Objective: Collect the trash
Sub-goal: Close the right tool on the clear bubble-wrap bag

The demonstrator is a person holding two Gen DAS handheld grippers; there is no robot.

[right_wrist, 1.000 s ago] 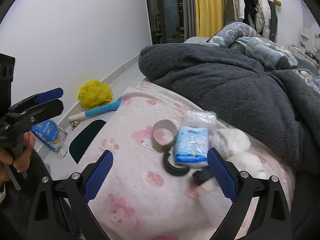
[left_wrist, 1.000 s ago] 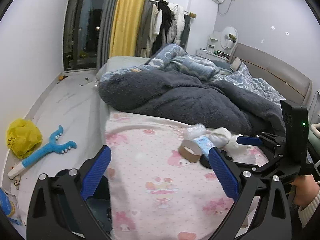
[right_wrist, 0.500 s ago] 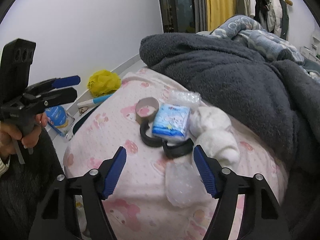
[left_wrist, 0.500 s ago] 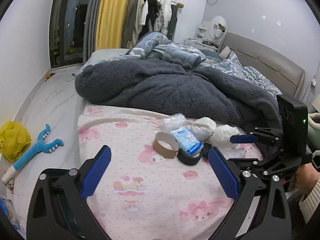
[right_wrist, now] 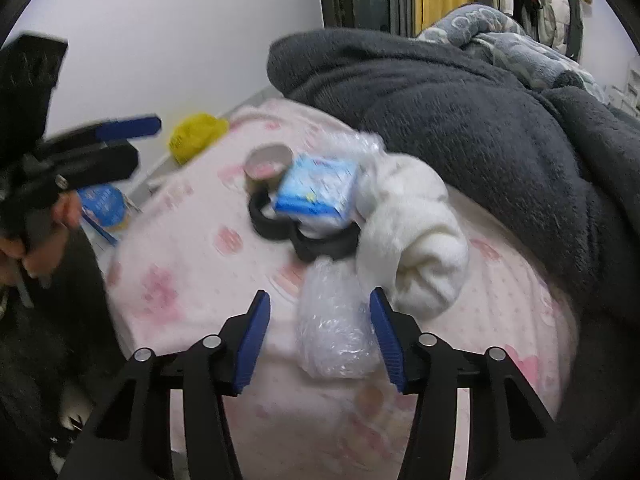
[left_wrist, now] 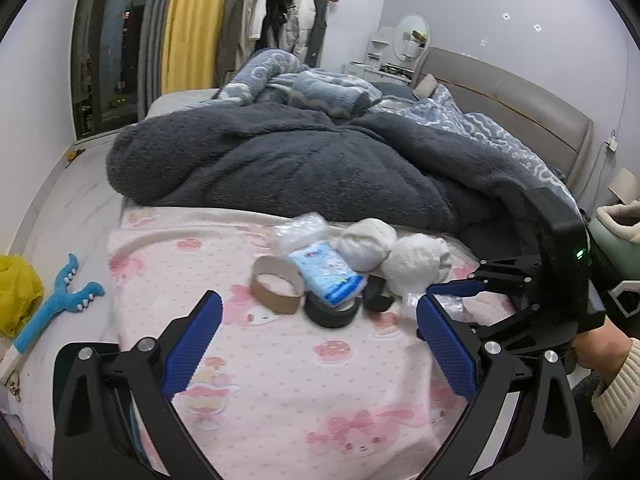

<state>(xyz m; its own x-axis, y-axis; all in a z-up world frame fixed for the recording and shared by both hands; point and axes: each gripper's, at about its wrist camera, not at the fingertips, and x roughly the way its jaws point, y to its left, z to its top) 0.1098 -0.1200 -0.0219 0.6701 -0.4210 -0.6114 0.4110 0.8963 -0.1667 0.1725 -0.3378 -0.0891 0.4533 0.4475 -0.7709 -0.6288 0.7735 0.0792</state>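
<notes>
Closing on the first piece of trash

Narrowing fast, the right claw (right_wrist: 318,336) has come down from wide open to about half span, and its view has slid from the tape rolls onto the crumpled clear plastic wrap (right_wrist: 338,328) at the near edge of the pile. The wrap now sits between the blue pads: the right-hand pad looks to be against it or just beside it, the left-hand pad is apart from it. The jaws are closing, not yet clenched on it. My reading is that the wrap is the first pick and the grip is a moment from done.

The left claw (left_wrist: 318,344) has swung across from the bed's edge to face the pile; it is released, spread wide, with nothing between its pads, hovering over the pink printed sheet (left_wrist: 280,392).

All the trash lies on the bed, on that sheet, in front of the dark grey blanket (left_wrist: 288,168). Counted:
- one cardboard tape core (left_wrist: 276,286)
- two black tape rolls (left_wrist: 332,312), the second half hidden
- one blue tissue pack (left_wrist: 326,272), lying across the rolls
- two white wads (left_wrist: 366,242), tissue or cloth, I cannot tell which
- two pieces of clear plastic wrap, one at the back, one in the right claw's span

On the floor: one yellow bag (left_wrist: 16,292) and one blue toy (left_wrist: 60,304).
</notes>
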